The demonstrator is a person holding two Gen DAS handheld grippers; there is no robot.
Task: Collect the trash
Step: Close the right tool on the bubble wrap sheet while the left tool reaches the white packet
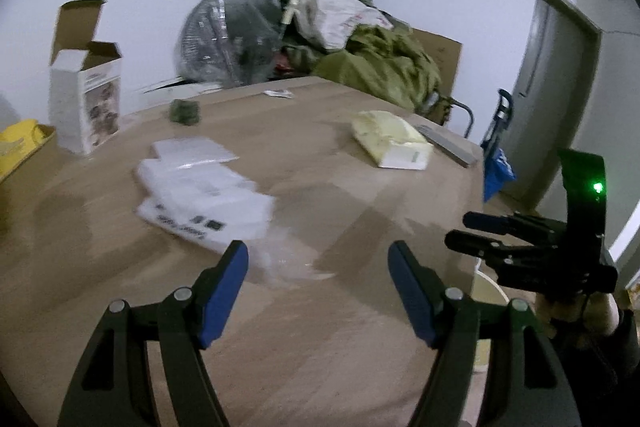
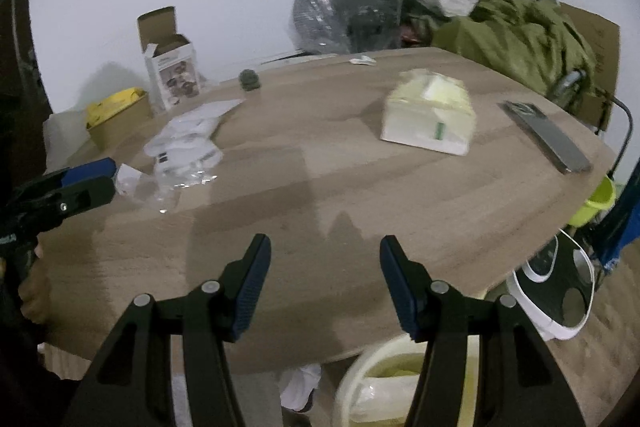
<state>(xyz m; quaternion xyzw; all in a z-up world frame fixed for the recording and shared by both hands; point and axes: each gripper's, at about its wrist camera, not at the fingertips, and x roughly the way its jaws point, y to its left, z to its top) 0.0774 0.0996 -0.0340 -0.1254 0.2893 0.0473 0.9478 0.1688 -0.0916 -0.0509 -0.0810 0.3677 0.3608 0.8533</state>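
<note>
Left gripper [image 1: 318, 261] and right gripper [image 2: 325, 255] both gape, empty, over the tabletop's [image 2: 320, 187] near edge. Clear wrappers [image 1: 200, 199] litter the left side — nothing collected yet. Bin [image 2: 384, 387] waits below the edge, some trash inside.

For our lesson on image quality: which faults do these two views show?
Left wrist view: motion blur smears the plastic bags, and fisheye bends the table edge. Right wrist view: softer blur on the tissue pack, dark corners, and gripper shadows on the tabletop.
</note>
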